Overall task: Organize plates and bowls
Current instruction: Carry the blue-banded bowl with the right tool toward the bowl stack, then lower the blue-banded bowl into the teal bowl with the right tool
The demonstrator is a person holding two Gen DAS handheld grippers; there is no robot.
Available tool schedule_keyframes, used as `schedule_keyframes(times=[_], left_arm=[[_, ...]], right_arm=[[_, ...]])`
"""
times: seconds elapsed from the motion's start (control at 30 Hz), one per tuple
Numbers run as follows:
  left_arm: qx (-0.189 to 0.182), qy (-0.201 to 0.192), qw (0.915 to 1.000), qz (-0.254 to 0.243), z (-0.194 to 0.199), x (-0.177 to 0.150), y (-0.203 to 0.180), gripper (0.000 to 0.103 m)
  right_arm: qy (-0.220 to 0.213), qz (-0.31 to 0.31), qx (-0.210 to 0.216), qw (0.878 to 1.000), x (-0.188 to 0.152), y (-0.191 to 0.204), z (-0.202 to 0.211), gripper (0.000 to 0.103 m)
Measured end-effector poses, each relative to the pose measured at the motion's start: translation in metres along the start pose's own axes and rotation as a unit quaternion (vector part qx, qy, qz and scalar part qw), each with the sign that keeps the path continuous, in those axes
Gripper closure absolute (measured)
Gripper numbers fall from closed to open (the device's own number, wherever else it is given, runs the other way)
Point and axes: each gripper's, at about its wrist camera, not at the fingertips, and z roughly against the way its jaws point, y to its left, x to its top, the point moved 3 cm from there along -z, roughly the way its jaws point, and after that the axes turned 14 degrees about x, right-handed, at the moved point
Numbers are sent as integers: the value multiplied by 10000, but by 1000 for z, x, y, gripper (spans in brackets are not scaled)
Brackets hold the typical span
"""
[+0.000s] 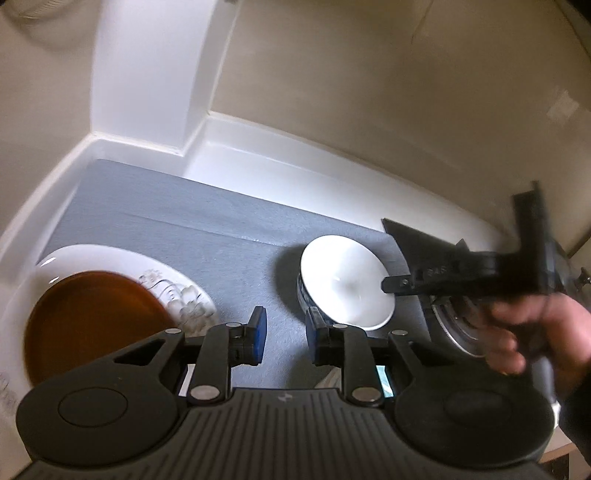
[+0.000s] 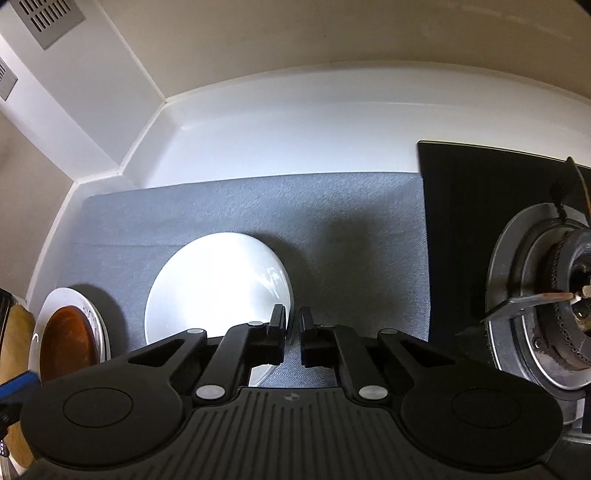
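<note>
White bowl [image 2: 218, 291] tilted, mouth toward counter's back edge, rim pinched by right gripper [image 2: 291, 336], grey mat [image 2: 332, 221] beneath, left gripper [image 1: 284, 332] spread, empty.

1. Looks like a home kitchen: there's a gas burner [image 2: 546, 306] set in a black glass hob [image 2: 476, 206].
2. White countertop [image 2: 295, 136] with a moulded upstand running into a corner, grey mat [image 2: 332, 236] laid on it.
3. Crockery on the mat: white bowl [image 2: 218, 284], floral plate [image 1: 177, 291] under a brown plate [image 1: 92, 325].
4. Metal vent grille [image 2: 48, 18] on the wall.
</note>
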Motion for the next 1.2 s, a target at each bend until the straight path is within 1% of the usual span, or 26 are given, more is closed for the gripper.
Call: schedule_keyframes(times=[0.1, 0.2, 0.3, 0.43, 0.7, 0.87, 0.97, 1.03, 1.1, 1.2], left_arm=[[-74, 49, 9999, -90, -19, 13, -8, 78], [-147, 137, 9998, -70, -38, 27, -17, 78], [-106, 189, 9996, -163, -56, 36, -27, 78], [-50, 407, 9989, -204, -79, 40, -35, 78], [32, 534, 9976, -431, -95, 38, -49, 78], [63, 562, 9969, -540, -98, 34, -54, 79], [100, 541, 9965, -631, -100, 33, -58, 82], [193, 542, 9962, -661, -103, 33, -59, 90], [203, 546, 9961, -657, -103, 34, -59, 95], [158, 549, 9958, -716, -99, 33, -59, 96]], right_arm=[[-34, -12, 14, 10000, -2, -1, 4, 92], [-27, 13, 5, 10000, -2, 0, 5, 92], [-26, 62, -11, 10000, -2, 3, 3, 92], [13, 56, 22, 10000, -3, 3, -1, 92], [109, 91, 90, 9999, -7, 2, -9, 92], [96, 98, 100, 9999, -9, 1, -10, 91], [91, 105, 109, 9998, -9, 1, -11, 91], [86, 136, 95, 9998, -10, 1, -11, 92], [80, 169, 77, 9998, -10, 2, -10, 93], [50, 172, -20, 9998, -12, 3, -7, 93]])
